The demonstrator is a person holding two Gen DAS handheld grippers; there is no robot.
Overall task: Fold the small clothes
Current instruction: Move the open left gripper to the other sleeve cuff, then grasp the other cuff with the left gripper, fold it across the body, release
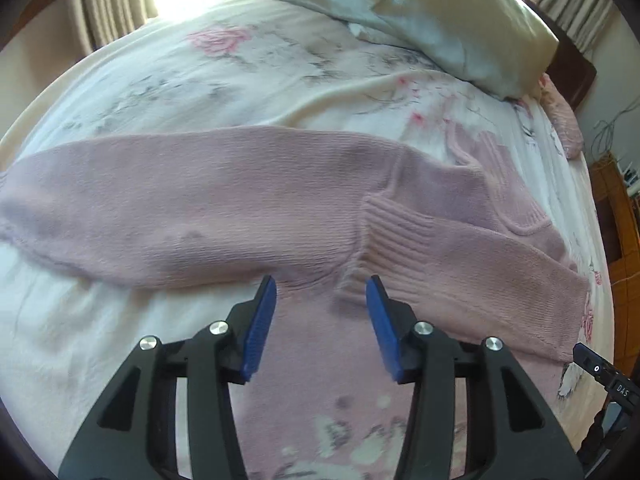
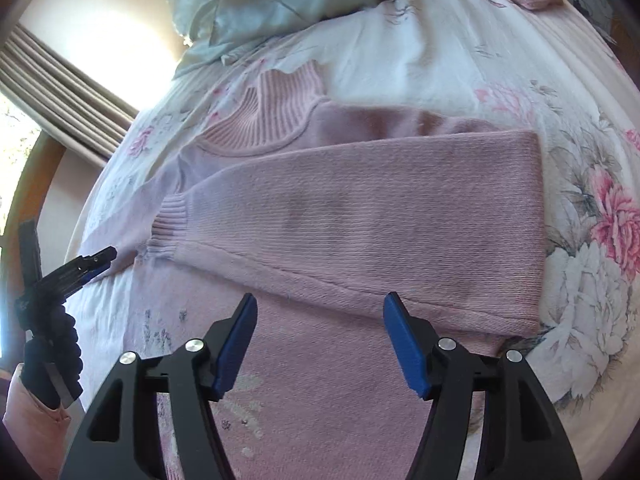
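Floral bedspread [image 2: 460, 52], pink sweater [image 2: 360, 208] spread, gripper [image 2: 320, 308] gaping, empty

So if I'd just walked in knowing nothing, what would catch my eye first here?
Most likely the pink knit sweater spread on a floral bedsheet, one sleeve already folded across its body and the other sleeve stretched out sideways. Next, the blue-padded tongs: the left tongs and right tongs both hang open just above the sweater. A silky pillow lies beyond the sweater's collar.
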